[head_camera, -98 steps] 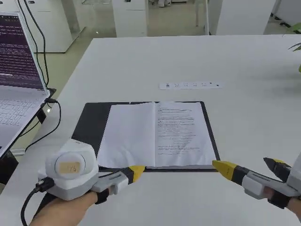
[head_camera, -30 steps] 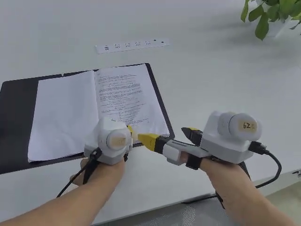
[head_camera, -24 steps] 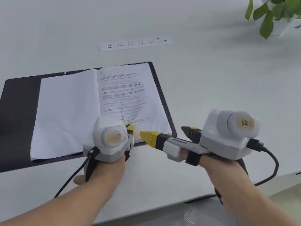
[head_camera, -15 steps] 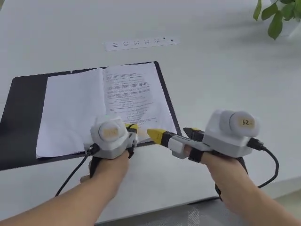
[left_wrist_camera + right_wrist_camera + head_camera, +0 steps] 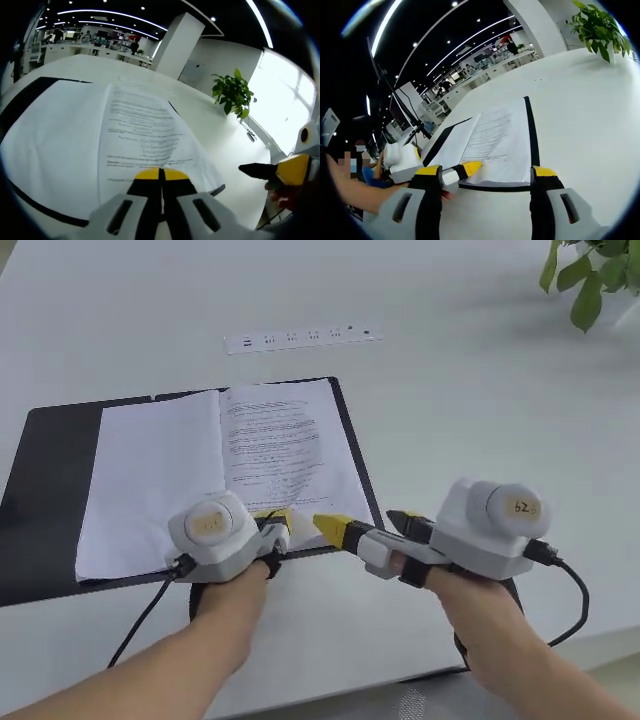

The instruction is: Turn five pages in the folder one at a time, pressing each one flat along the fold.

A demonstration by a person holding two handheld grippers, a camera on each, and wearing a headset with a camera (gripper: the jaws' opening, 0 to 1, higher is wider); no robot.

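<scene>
Its own view shows left hand-held gripper clenched; right hand-held gripper released.

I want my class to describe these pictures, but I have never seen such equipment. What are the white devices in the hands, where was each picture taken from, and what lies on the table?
There is no robot: a person holds a two-jaw gripper in each hand. The wide picture comes from a camera on the person's head; each round one from a camera riding on a gripper. The left gripper has its jaws shut at the near edge of the printed page; the right gripper is open, holding nothing. On the white table lie an open black folder and a power strip.
</scene>
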